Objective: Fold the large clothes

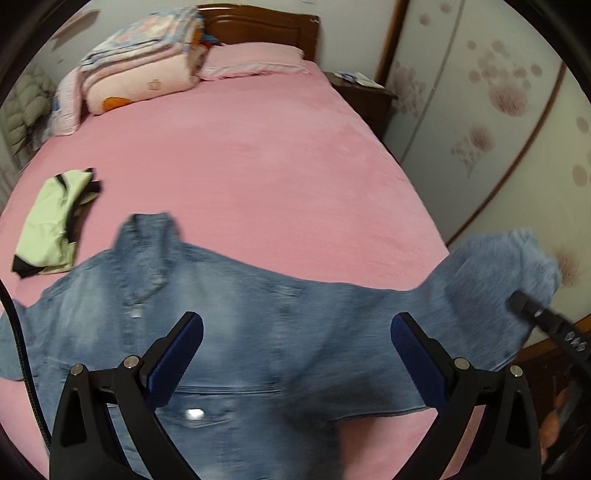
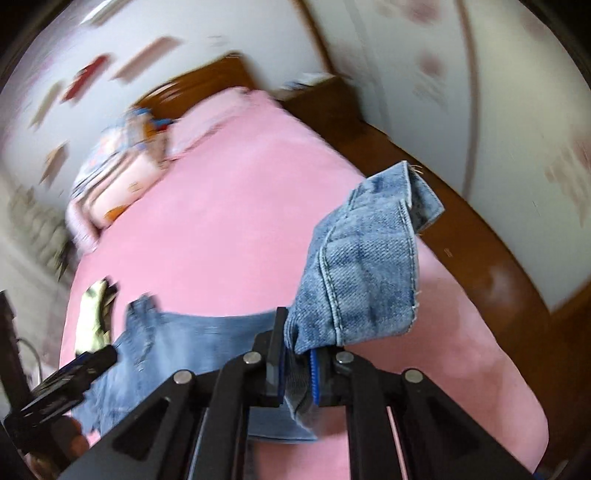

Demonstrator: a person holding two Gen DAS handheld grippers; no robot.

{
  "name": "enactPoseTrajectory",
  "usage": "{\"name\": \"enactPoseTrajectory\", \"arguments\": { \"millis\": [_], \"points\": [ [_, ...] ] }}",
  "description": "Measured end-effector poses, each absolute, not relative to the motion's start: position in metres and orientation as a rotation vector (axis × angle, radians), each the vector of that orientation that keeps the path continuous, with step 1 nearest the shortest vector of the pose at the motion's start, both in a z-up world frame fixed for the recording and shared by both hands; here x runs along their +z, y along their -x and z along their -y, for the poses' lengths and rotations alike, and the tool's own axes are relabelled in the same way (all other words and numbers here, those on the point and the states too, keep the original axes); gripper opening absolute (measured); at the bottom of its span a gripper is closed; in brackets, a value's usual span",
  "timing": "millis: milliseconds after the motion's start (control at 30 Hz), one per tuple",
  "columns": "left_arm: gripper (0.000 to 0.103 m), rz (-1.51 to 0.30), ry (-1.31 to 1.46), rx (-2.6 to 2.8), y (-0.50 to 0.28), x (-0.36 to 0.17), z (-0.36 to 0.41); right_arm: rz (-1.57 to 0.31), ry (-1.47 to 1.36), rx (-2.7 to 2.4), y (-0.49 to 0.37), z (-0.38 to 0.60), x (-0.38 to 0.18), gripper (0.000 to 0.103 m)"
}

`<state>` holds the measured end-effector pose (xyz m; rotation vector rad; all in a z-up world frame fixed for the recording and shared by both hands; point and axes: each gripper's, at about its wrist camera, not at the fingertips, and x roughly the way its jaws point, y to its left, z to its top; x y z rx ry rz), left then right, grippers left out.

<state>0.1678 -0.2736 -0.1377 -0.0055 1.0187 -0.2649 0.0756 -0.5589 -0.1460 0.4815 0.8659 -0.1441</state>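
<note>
Denim fills the lower half of our left wrist view: a blue denim jacket (image 1: 236, 332) lies spread on the pink bed sheet (image 1: 258, 166), its collar pointing toward 11 o'clock and one sleeve (image 1: 495, 280) lifted off toward 3 o'clock. Our left tool (image 1: 295, 343) hangs above the jacket body with its blue-padded fingers (image 1: 184, 354) spread wide, holding nothing.

In the right wrist view, our right tool (image 2: 297, 369) is clamped on the sleeve (image 2: 365, 266), whose cuff flops upward toward 1 o'clock, above the sheet (image 2: 229, 229) and near the wooden bed frame (image 2: 480, 258). The rest of the jacket (image 2: 192, 343) trails off toward 9 o'clock, where the left tool (image 2: 66, 387) shows at the edge. This view is blurred.

A folded pale green garment (image 1: 55, 225) with black trim lies on the sheet at 9 o'clock, well apart from the collar. Folded quilts (image 1: 144, 62) and a pink pillow (image 1: 255, 59) sit at 12 o'clock against the wooden headboard (image 1: 266, 26). A bedside cabinet (image 1: 365, 96) stands at 1 o'clock.
</note>
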Motion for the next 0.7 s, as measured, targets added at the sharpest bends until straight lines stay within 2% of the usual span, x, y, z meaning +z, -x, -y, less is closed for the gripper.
{"name": "enactPoseTrajectory", "arguments": {
  "millis": [167,300,467,633,700],
  "points": [
    [0.101,-0.983,0.038,-0.171,-0.174,-0.128,0.156,-0.812,-0.342,-0.007,-0.105,0.443,-0.099,0.009],
    [0.101,-1.027,0.079,-0.137,-0.190,-0.151,0.057,-0.807,-0.206,0.076,-0.130,0.340,-0.105,0.009],
    [0.101,-1.110,0.113,-0.119,-0.209,-0.202,-0.017,-0.881,-0.068,0.132,-0.157,0.230,-0.176,0.009],
    [0.099,-1.218,0.194,-0.206,-0.227,-0.264,-0.043,-0.984,0.090,0.147,-0.168,0.147,-0.264,0.010],
    [0.097,-1.245,0.237,-0.289,-0.235,-0.282,-0.045,-1.031,0.147,0.138,-0.167,0.130,-0.294,0.016]
  ]
}}
